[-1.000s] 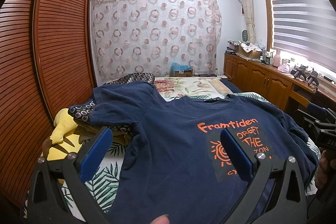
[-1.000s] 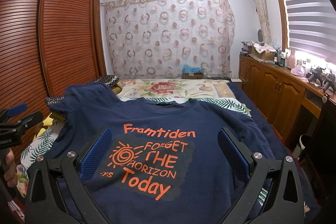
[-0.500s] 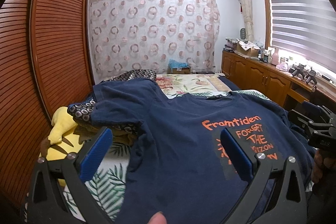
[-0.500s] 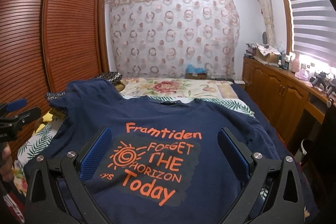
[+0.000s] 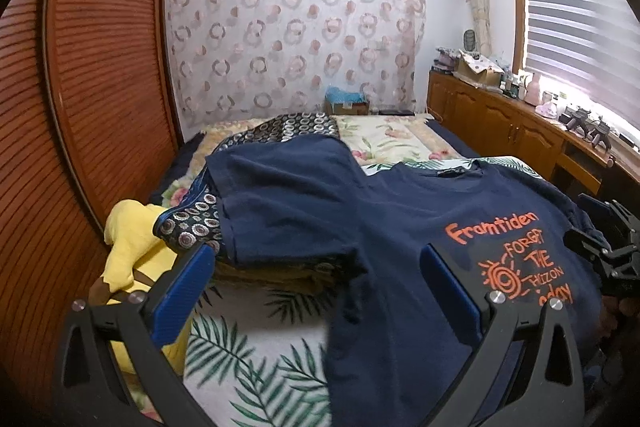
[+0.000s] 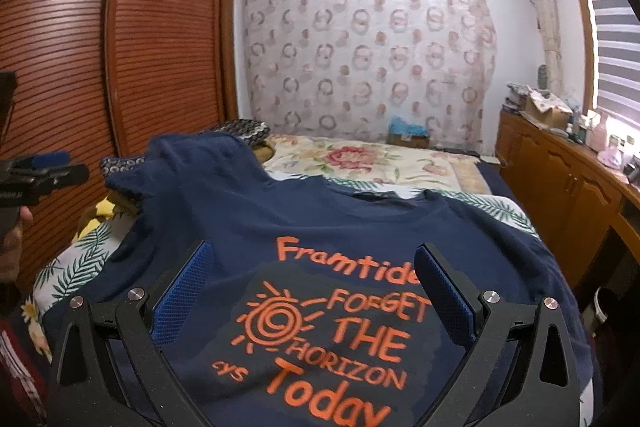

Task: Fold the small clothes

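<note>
A navy T-shirt [image 5: 400, 227] [image 6: 320, 227] with orange lettering lies spread face up on the bed. Its left sleeve [image 5: 280, 195] drapes over a patterned pillow. My left gripper [image 5: 316, 267] hovers open above the shirt's left side and armpit, nothing between its blue pads. Over the printed chest hangs my right gripper [image 6: 314, 279], open as well and empty. The other gripper shows at each view's edge: the right gripper [image 5: 608, 247] at the right of the left wrist view, the left gripper [image 6: 40, 171] at the left of the right wrist view.
A yellow plush toy [image 5: 128, 247] and a dark patterned pillow [image 5: 192, 227] lie at the bed's left, beside the slatted wardrobe [image 5: 100, 87]. A wooden cabinet [image 6: 568, 187] with clutter runs along the right. The leaf-print sheet [image 5: 256, 347] shows left of the shirt.
Both grippers have shifted left and tilted, so the shirt sits further right in the left wrist view. The shirt itself has not moved. Both stay open.
</note>
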